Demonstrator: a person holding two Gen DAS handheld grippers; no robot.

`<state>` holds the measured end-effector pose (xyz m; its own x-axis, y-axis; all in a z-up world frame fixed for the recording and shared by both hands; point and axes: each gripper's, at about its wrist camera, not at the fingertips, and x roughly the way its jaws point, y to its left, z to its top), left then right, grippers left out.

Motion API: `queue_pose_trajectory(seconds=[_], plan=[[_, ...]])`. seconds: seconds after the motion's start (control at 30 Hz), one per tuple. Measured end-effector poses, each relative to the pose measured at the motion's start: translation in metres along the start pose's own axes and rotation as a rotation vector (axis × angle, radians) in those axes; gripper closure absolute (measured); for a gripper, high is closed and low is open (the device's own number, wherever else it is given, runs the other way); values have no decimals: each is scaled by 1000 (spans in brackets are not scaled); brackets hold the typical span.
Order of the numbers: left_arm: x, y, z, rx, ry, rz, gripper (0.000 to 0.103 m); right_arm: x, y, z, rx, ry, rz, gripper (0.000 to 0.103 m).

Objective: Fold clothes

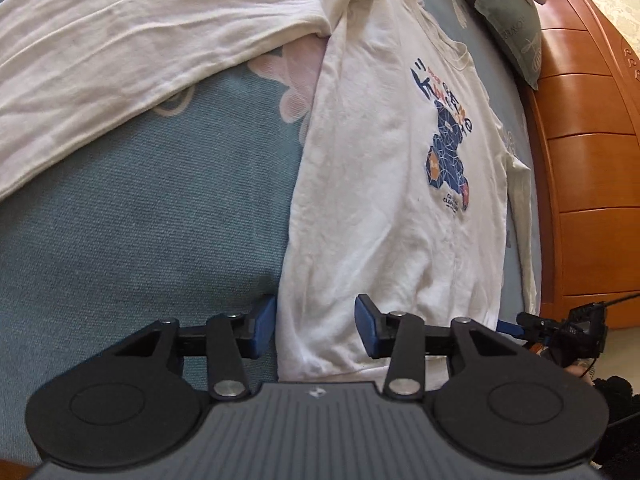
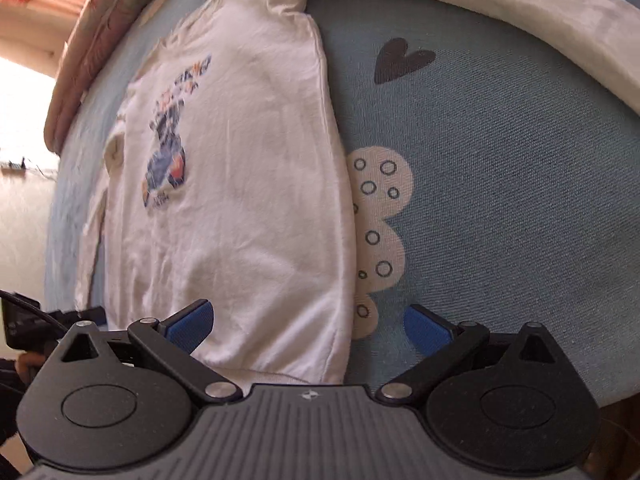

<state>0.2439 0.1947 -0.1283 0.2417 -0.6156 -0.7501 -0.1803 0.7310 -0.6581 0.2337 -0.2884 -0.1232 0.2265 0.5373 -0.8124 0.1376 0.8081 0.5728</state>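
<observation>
We see a white long-sleeved shirt [image 1: 384,184] lying flat on a bed with a blue patterned sheet [image 1: 140,220], its printed front facing up. At the shirt's near hem, our left hand-held gripper [image 1: 316,326] stands partly open, blue pads either side of the hem's left corner, not pressing it. Further right, our right hand-held gripper [image 2: 308,326] gapes wide over the hem's right corner, holding nothing. A wooden headboard [image 1: 580,160] stands far right.
</observation>
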Motion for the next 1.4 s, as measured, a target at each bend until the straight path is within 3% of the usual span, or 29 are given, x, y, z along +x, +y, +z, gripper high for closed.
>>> queue_pose_trajectory(seconds=[0.23,0.47,0.6,0.7,0.87,1.0,1.03,1.07,1.1,1.13,1.17,1.2,1.4], plan=[[6,8,8,-61,16,-87,62,3,-21,4,154,-61,138,0],[12,22,-22,-178,40,-123,69,2,-37,-12,256,-36,242,0],[28,8,3,-105,62,-149,70,13,-40,-8,288,-55,316,0],[29,6,2,-68,99,-134,70,25,-29,9,227,-34,318,0],[29,18,-25,-144,138,-126,86,21,-33,-13,246,-18,350,1],[43,5,-22,-63,179,-130,89,25,-23,-20,210,2,348,3],[45,1,-20,-39,188,-122,94,26,-20,-16,181,18,331,6],[45,0,-20,-34,189,-117,94,26,-17,-12,151,34,312,16],[44,1,-22,-38,185,-114,95,25,-15,-10,124,48,272,35],[42,1,-23,-40,182,-110,96,25,-13,-7,96,62,229,47],[41,1,-24,-41,178,-105,96,23,-15,-6,90,75,170,79],[40,0,-24,-37,177,-98,97,23,-16,-5,87,89,121,101],[27,-8,-25,-32,166,-92,99,16,-2,-1,15,110,49,99]])
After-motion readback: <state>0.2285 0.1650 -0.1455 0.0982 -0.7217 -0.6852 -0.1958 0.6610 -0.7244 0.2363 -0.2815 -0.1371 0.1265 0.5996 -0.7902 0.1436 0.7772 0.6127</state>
